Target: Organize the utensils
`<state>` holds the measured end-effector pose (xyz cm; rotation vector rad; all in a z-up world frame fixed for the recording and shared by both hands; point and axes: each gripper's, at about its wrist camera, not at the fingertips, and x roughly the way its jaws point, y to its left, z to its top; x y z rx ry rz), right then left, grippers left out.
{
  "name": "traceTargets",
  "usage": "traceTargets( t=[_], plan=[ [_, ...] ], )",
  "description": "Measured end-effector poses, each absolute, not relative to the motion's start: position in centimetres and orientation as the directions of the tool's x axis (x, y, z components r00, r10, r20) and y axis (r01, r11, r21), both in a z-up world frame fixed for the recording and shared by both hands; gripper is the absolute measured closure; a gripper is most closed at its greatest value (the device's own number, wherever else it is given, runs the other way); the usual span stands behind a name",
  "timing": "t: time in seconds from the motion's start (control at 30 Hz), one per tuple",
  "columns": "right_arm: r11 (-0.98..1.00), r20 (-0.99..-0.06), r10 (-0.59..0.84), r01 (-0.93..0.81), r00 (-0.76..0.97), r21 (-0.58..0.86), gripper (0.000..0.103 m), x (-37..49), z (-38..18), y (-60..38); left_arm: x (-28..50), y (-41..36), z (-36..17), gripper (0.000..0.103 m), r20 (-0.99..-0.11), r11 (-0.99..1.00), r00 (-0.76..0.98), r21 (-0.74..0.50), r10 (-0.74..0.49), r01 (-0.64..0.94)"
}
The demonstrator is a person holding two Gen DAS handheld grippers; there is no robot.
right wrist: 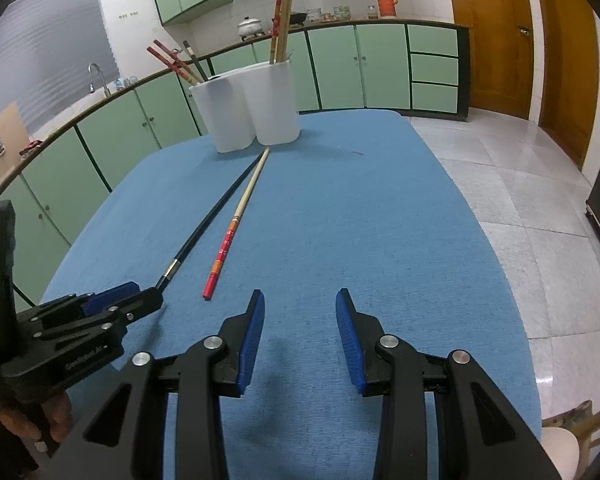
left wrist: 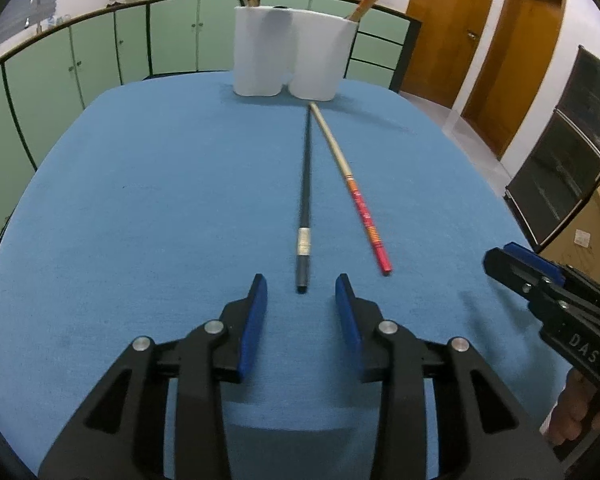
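Left gripper [left wrist: 301, 300] hovered low over blue tablecloth [left wrist: 140, 200], jaws wide apart, nothing held; butt end of black chopstick [left wrist: 305, 188] lay just ahead of the gap btwn its blue pads. Red-and-bamboo chopstick [left wrist: 356, 192] lay beside it, tips nearly meeting near white two-compartment holder [left wrist: 296, 56], which had other chopsticks in both compartments. Right gripper [right wrist: 300, 312] was also wide open & empty, over bare cloth to the right of both sticks
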<state>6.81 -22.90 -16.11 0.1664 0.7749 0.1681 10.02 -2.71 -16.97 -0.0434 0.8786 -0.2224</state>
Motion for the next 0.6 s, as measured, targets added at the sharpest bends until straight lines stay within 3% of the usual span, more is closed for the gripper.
traceTargets(
  t=[0.07,0.2,0.6],
  plan=[
    [0.974,-0.680,0.211,-0.088,0.702,0.210,0.066,6.9,-16.1,-22.9,10.1,-3.1,-17.2,0.071,-0.764,0.976,0.611,-0.116,-0.206,0.184],
    [0.974,-0.681,0.210,-0.087,0.702,0.211,0.066,6.8,-16.2,-23.0,10.5,-3.1,-17.5,0.097,-0.766,0.979,0.613,-0.106,-0.193,0.176],
    [0.971,-0.686,0.227,-0.109,0.691,0.211,0.066,7.0,-16.3,-22.3,9.9,-0.7,-16.6,0.098,-0.727,0.995,0.679,-0.064,-0.097,0.073]
  ],
)
